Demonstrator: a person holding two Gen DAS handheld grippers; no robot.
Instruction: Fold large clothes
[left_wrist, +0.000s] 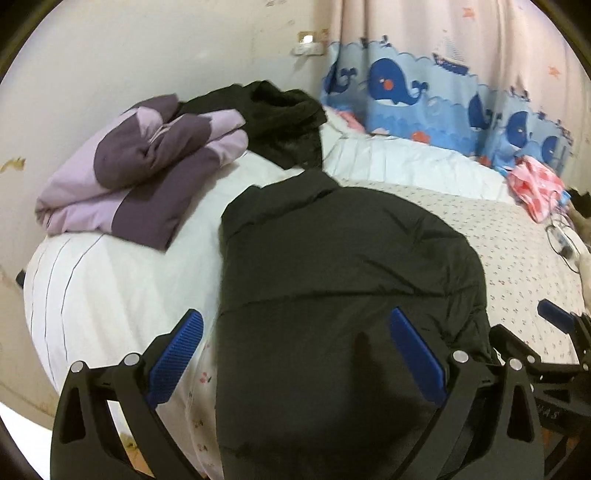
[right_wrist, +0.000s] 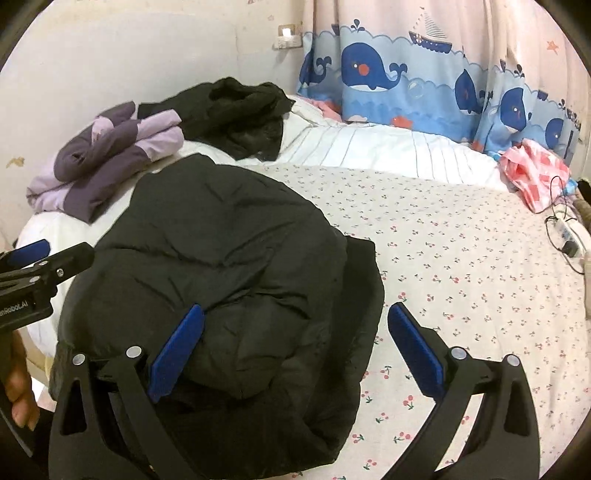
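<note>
Both hand-held grippers are seen with jaws spread wide and nothing pinched. Left gripper (left_wrist: 295, 354) is held low over the black puffer jacket (left_wrist: 343, 280), one finger over the white quilt (left_wrist: 122, 288) beside it. Right gripper (right_wrist: 295, 347) is held over the jacket's right edge, its other finger above the cherry-print sheet (right_wrist: 461, 266). Beyond the jacket, a folded purple garment (left_wrist: 136, 173) and a crumpled black garment (left_wrist: 280, 114) are laid near the whale-print curtain (left_wrist: 406, 88).
</note>
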